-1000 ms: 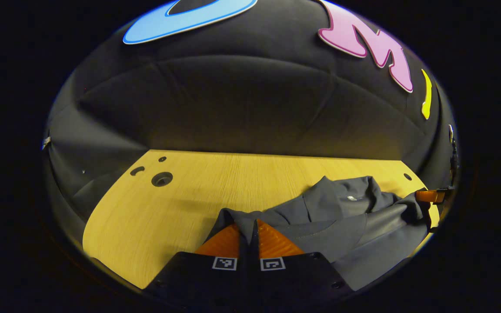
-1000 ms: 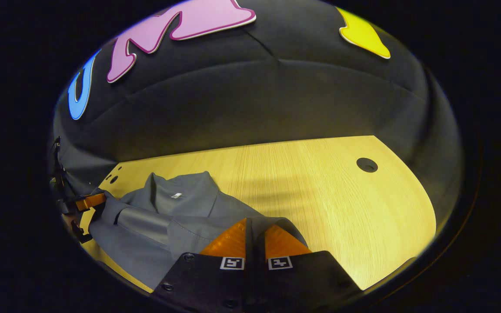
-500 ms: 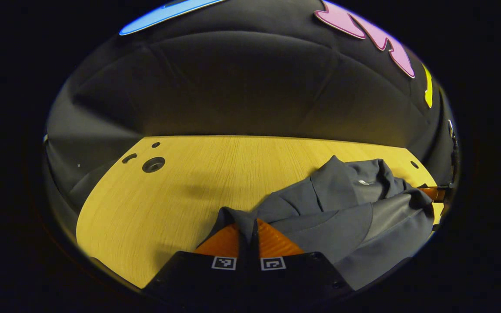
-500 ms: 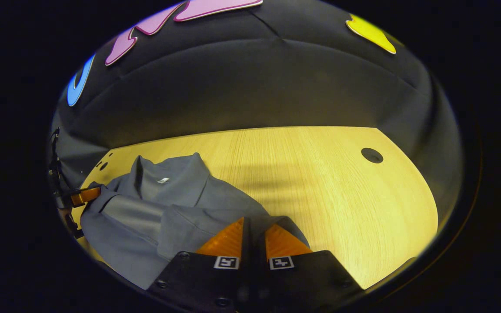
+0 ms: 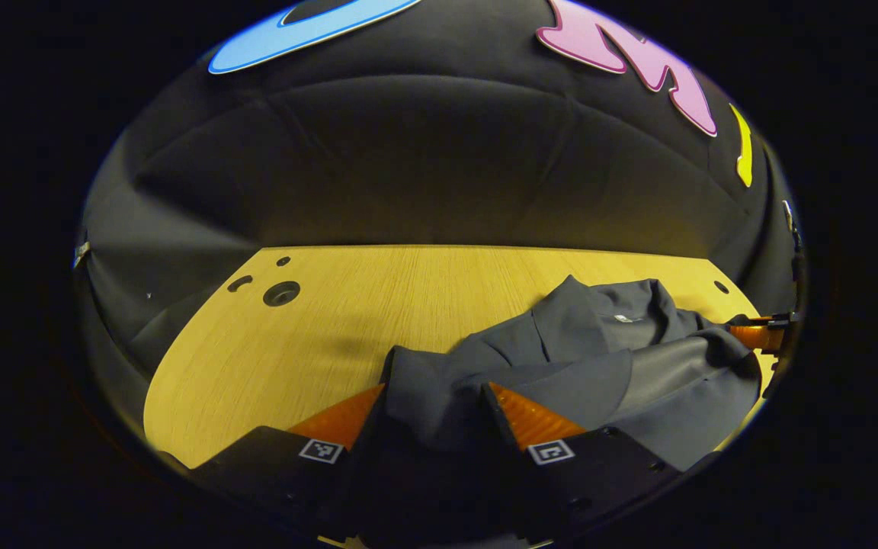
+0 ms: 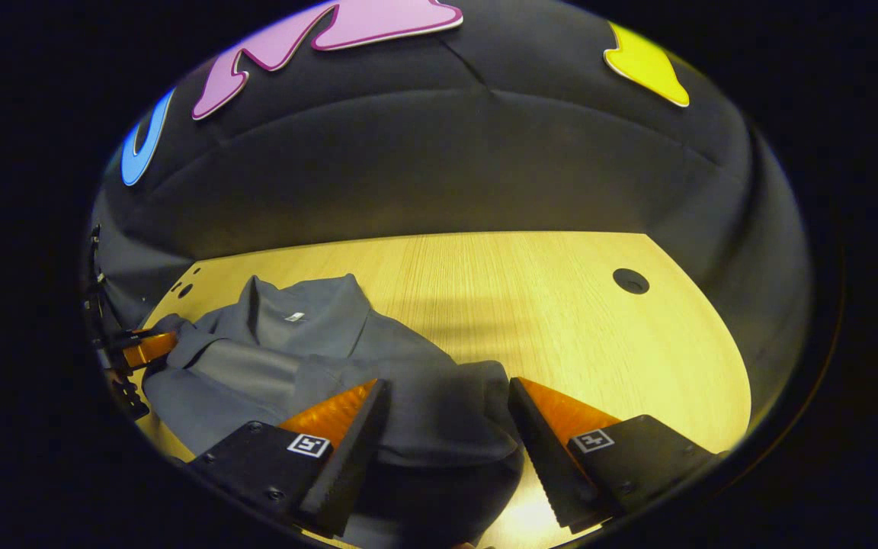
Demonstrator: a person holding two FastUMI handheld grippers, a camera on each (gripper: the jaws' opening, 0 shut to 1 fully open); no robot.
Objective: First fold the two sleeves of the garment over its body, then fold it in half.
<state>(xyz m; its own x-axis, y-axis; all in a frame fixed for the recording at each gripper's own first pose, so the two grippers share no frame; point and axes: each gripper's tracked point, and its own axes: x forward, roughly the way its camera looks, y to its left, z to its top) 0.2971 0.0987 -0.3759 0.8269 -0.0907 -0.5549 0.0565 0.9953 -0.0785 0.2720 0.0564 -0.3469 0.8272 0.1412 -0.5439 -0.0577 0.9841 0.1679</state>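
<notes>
We have both grippers spread wide — left gripper (image 5: 434,396), right gripper (image 6: 447,389) — each with loose cloth between its fingers. The grey garment (image 5: 599,366) lies folded on the wooden table (image 5: 294,351).

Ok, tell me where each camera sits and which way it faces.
Left gripper view: rides the left gripper, facing forward over the crumpled grey fabric garment on the light wooden table; own fingers spread wide; right gripper far right.
Right gripper view: rides the right gripper, same garment, own fingers spread; left gripper far left.
Shared: garment, table, both grippers.
</notes>
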